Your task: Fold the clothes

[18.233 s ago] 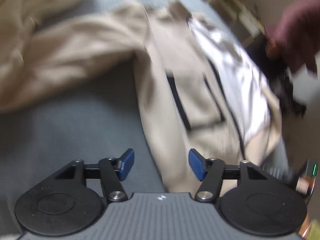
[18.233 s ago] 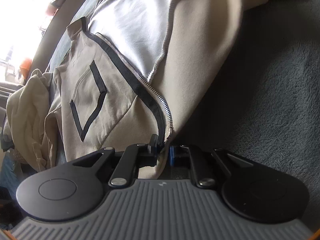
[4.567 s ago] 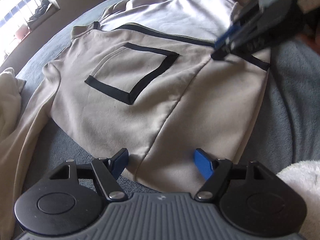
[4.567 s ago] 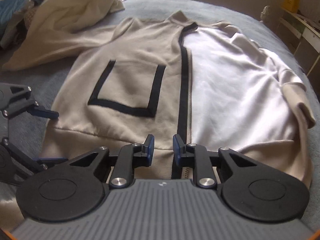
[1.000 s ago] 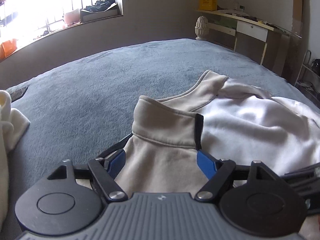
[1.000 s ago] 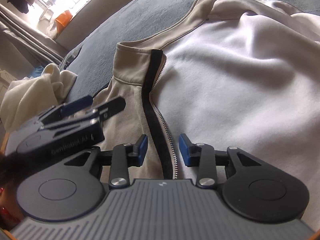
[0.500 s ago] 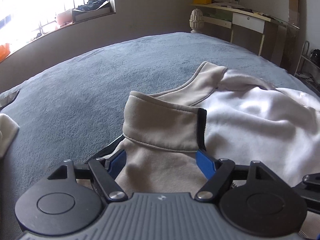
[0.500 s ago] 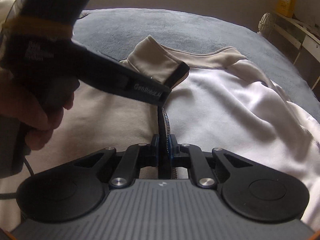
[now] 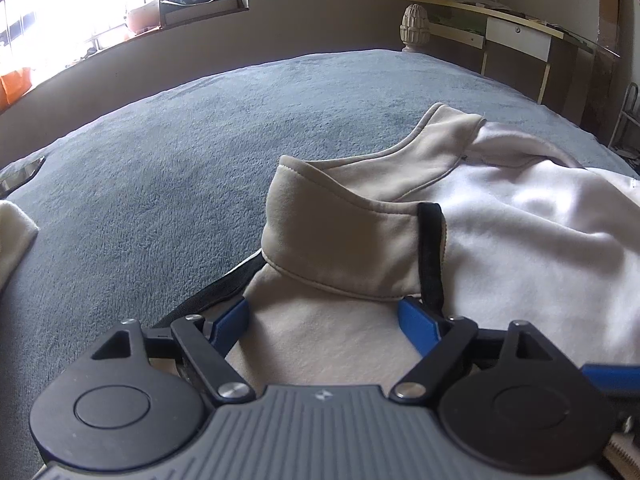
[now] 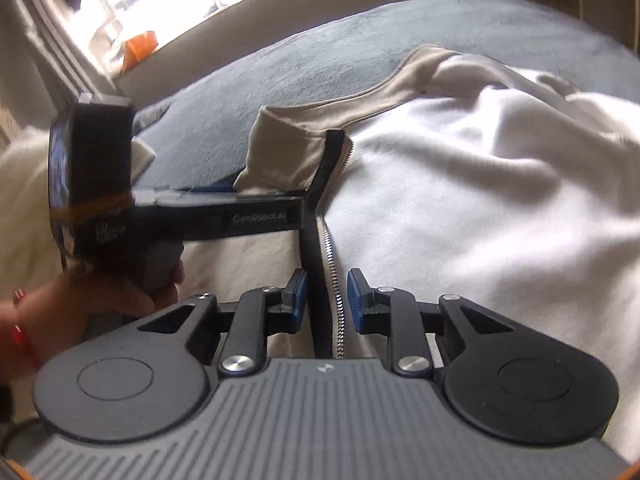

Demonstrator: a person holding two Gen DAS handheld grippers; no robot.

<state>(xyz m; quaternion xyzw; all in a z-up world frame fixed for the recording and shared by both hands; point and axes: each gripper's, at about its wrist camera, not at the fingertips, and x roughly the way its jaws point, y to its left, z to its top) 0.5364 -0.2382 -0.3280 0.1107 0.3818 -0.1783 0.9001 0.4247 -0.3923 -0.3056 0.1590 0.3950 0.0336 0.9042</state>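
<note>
Jacket: the beige zip-up fleece jacket (image 9: 344, 336) is lying on the grey-blue plush bed (image 9: 168, 168), front open, its white lining (image 10: 460, 200) showing.
Left tongs (image 9: 323, 316): standing wide around the collar (image 9: 340, 240), gripping nothing.
Right tongs (image 10: 327, 300): standing narrowly apart at both sides of the black zipper edge (image 10: 320, 248), not pinching it.
Progress: the jacket is lying spread out, with no fold showing; the folding is seeming to remain.

Both wrist views low, close, sharing collar (image 9: 344, 240)
</note>
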